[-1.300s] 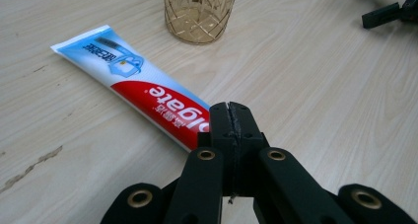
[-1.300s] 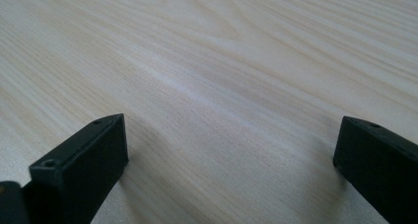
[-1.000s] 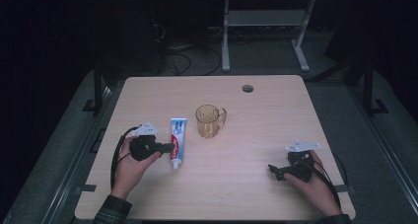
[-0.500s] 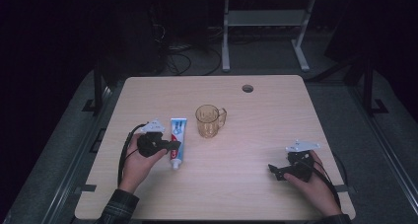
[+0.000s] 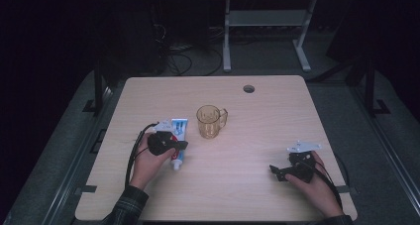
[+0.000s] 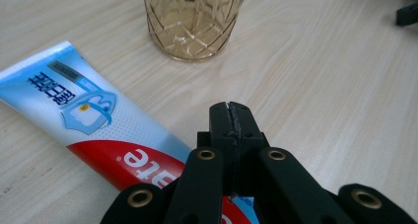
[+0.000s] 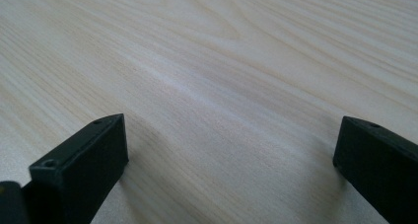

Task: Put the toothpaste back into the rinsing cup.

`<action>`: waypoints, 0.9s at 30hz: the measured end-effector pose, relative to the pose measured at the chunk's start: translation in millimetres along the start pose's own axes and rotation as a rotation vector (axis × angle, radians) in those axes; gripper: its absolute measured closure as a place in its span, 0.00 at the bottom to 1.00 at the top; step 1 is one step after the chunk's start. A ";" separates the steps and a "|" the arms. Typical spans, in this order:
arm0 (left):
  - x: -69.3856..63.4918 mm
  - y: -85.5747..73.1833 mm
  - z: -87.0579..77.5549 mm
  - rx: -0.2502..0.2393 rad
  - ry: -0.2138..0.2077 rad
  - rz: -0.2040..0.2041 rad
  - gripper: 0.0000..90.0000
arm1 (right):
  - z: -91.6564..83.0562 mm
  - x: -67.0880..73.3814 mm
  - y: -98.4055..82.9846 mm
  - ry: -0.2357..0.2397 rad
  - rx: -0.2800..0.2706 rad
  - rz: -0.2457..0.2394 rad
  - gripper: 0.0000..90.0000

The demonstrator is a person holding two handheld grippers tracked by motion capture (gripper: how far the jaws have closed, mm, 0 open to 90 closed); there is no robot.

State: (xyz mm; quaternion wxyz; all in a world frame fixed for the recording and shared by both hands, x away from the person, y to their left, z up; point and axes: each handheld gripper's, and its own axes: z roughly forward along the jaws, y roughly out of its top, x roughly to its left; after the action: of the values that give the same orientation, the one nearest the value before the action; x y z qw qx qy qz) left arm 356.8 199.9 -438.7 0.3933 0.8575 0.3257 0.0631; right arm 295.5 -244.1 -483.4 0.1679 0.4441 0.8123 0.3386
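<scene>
The left tongs are pressed together above the red, white and blue plastic toothpaste tube; spread them before grabbing it; the right tongs sit wide apart.

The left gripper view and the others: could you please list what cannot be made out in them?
- Toothpaste tube: cap end hidden behind the shut left gripper in the left gripper view.
- Amber mug: rim and handle cut off by that view's top edge.
- Tube lettering: too small in the high view.
- Right gripper: body cut off below.

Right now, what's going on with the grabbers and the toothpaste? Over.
Left gripper shut, over toothpaste, not gripping it. Right gripper open, nothing between fingers. Cup beside tube.
</scene>
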 end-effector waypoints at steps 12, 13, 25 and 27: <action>-0.6 -3.2 8.8 0.064 0.022 0.008 1.00 | 0.1 0.0 0.1 0.002 0.000 -0.003 0.00; -0.3 -3.3 8.4 0.066 0.025 0.009 1.00 | 0.2 -0.1 0.1 0.003 -0.001 -0.005 0.00; 7.7 -10.8 0.2 0.067 0.054 -0.014 1.00 | 0.1 0.2 0.1 0.004 0.000 -0.004 0.00; 8.7 -12.2 -1.5 0.065 0.059 -0.024 1.00 | 0.1 0.2 0.1 0.005 0.000 -0.004 0.00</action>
State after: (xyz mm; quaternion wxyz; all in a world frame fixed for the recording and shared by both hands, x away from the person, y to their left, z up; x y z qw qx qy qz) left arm 356.8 212.0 -447.7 0.3562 0.8635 0.3495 0.0729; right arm 295.5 -243.8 -483.4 0.1667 0.4416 0.8137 0.3393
